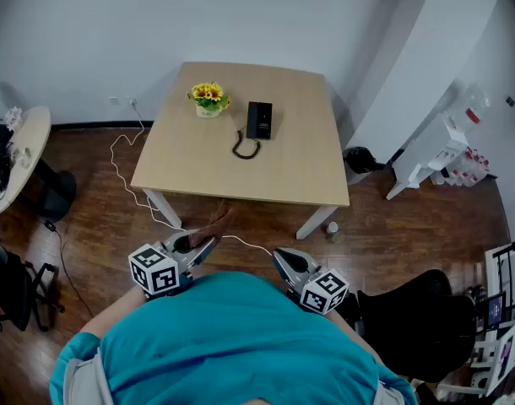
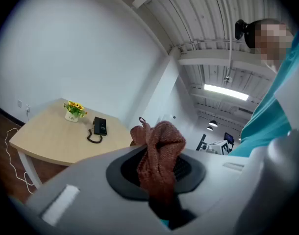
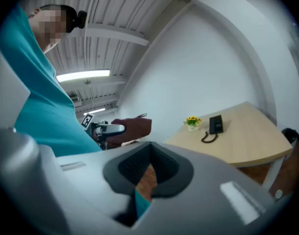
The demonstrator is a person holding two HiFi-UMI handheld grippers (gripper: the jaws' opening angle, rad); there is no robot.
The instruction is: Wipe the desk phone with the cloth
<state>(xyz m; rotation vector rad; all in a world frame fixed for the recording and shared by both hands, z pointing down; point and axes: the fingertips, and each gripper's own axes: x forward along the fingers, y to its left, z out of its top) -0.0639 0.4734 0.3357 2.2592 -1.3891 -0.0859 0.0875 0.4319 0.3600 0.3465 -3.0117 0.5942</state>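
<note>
The black desk phone [image 1: 258,121] lies on the light wooden table [image 1: 198,159], its coiled cord toward the table's front, far ahead of both grippers. My left gripper [image 1: 197,248] is held near my body, shut on a reddish-brown cloth [image 1: 214,224]. In the left gripper view the cloth [image 2: 158,155] bunches up between the jaws, with the phone [image 2: 100,126] far off. My right gripper [image 1: 283,259] is also close to my body, shut and empty. The right gripper view shows its jaws [image 3: 150,152] together, the phone [image 3: 215,125] in the distance and the cloth [image 3: 134,127] at left.
A pot of yellow flowers [image 1: 208,98] stands left of the phone. A white cable [image 1: 122,171] runs over the wooden floor under the table. A round side table [image 1: 21,154] is at left, a black chair [image 1: 426,327] at lower right, a white rack [image 1: 435,154] at right.
</note>
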